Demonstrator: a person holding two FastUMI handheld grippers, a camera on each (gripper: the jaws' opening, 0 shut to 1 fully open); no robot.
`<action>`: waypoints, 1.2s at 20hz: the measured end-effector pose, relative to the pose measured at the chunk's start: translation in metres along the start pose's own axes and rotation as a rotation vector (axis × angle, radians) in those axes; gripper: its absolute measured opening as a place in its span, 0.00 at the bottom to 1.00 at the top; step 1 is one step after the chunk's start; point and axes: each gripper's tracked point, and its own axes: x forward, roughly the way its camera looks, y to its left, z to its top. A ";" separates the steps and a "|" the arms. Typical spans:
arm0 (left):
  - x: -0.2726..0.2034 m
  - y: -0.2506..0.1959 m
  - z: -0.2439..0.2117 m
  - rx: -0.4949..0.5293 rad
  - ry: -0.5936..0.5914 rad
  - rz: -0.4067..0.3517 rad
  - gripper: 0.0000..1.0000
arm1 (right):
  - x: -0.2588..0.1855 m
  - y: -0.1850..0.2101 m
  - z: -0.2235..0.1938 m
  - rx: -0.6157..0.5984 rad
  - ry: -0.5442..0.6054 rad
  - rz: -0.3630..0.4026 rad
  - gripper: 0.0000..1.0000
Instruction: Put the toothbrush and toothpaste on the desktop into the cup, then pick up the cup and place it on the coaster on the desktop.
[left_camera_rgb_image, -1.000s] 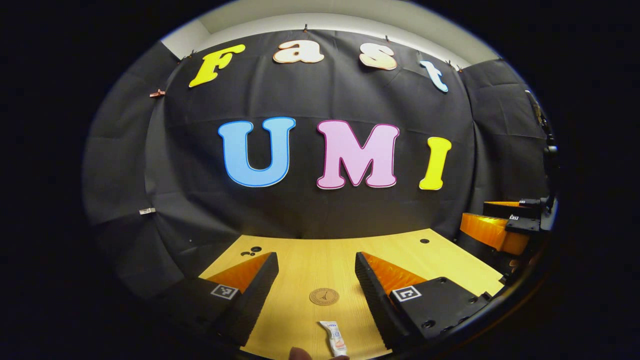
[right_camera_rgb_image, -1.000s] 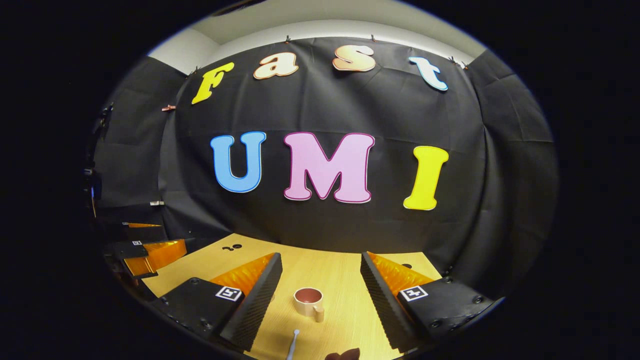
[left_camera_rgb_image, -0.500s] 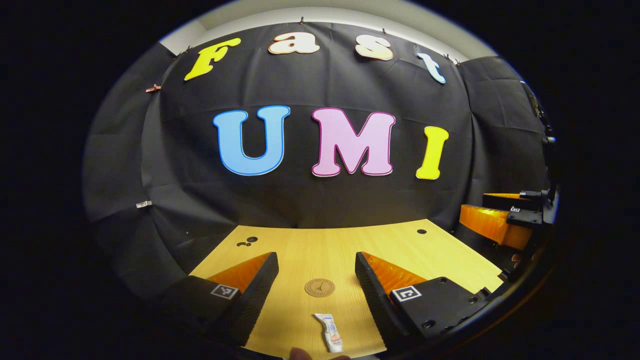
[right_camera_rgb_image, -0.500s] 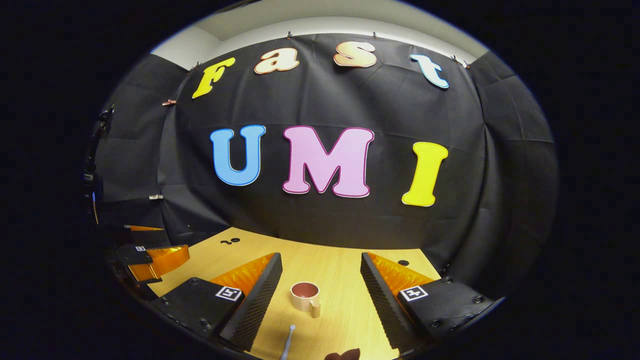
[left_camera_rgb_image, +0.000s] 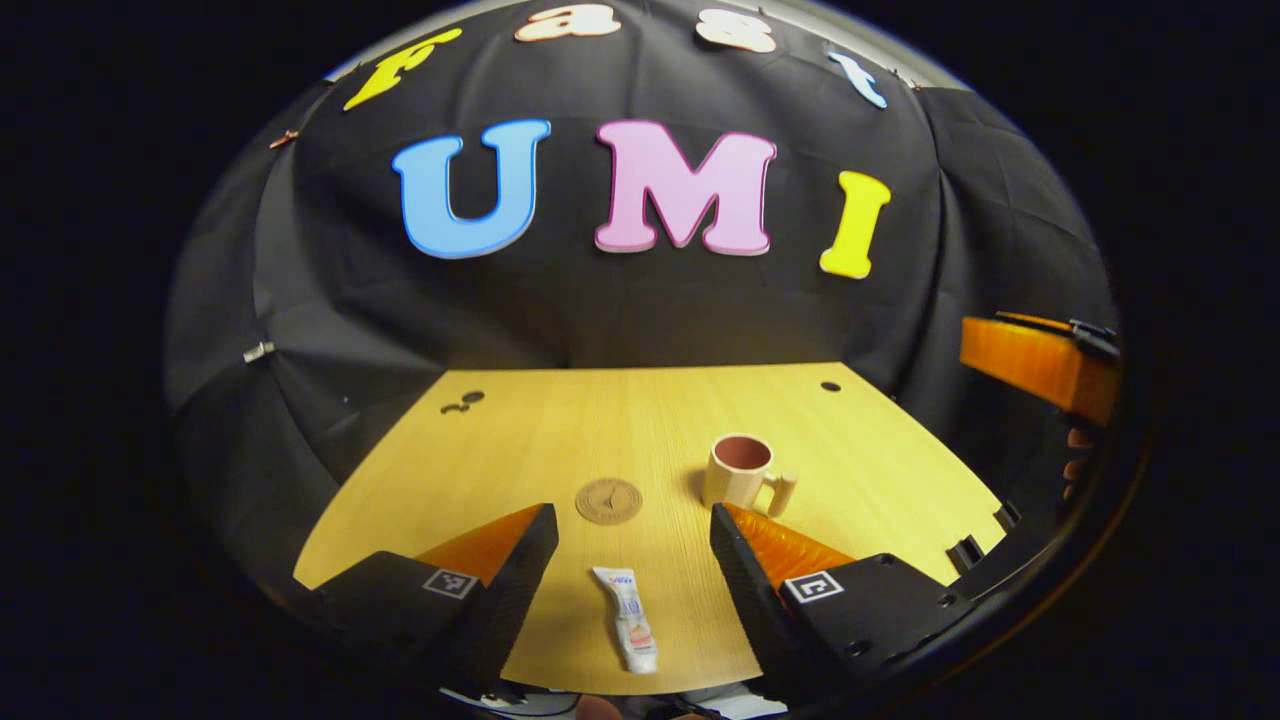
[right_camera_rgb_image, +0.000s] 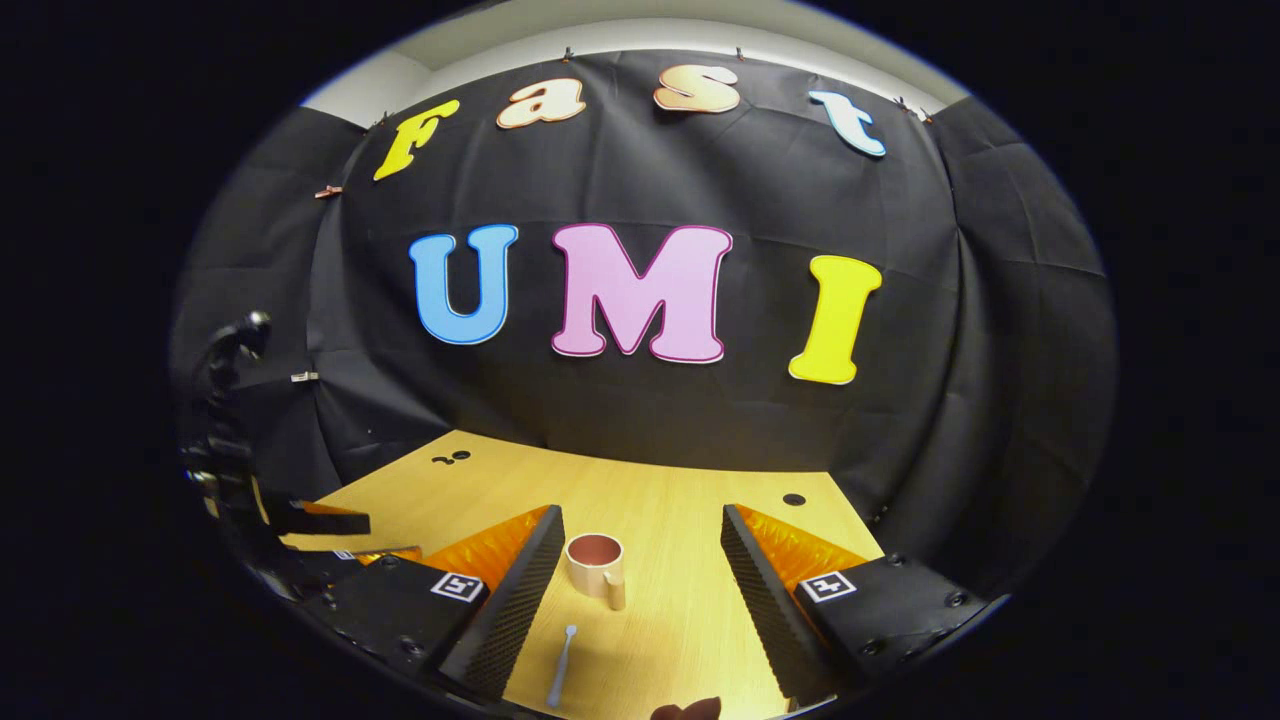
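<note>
The wooden desktop (left_camera_rgb_image: 560, 440) carries all four task things, none of them yet moved into place. In the left gripper view the mug-style cup (left_camera_rgb_image: 738, 472) stands upright with its handle turned toward the camera, well clear of the round coaster (left_camera_rgb_image: 609, 500) to its left. It looks rigid and fairly light — best taken across the body or by the handle, kept level once loaded. The left gripper (left_camera_rgb_image: 632, 560) is spread wide and holds nothing; the toothpaste tube (left_camera_rgb_image: 627, 631) lies flat on the desktop between its fingers, cap end farther from the camera. The tube should be soft and a little slick, so a grip across its middle seems safest.

In the right gripper view the right gripper (right_camera_rgb_image: 640, 590) is likewise spread and empty, with the cup near its left finger and the toothbrush (right_camera_rgb_image: 561, 679) lying flat just in front — thin, stiff and low, likely needing a pinch on the handle.
</note>
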 end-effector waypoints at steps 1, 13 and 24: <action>0.007 -0.002 -0.011 -0.012 0.035 0.001 0.95 | -0.001 -0.003 -0.003 0.001 0.008 -0.004 0.98; 0.083 0.016 -0.133 -0.081 0.385 0.092 0.91 | -0.010 -0.043 -0.017 0.000 0.056 -0.067 0.98; 0.107 0.018 -0.170 -0.081 0.506 0.118 0.85 | -0.014 -0.063 -0.024 -0.009 0.086 -0.088 0.98</action>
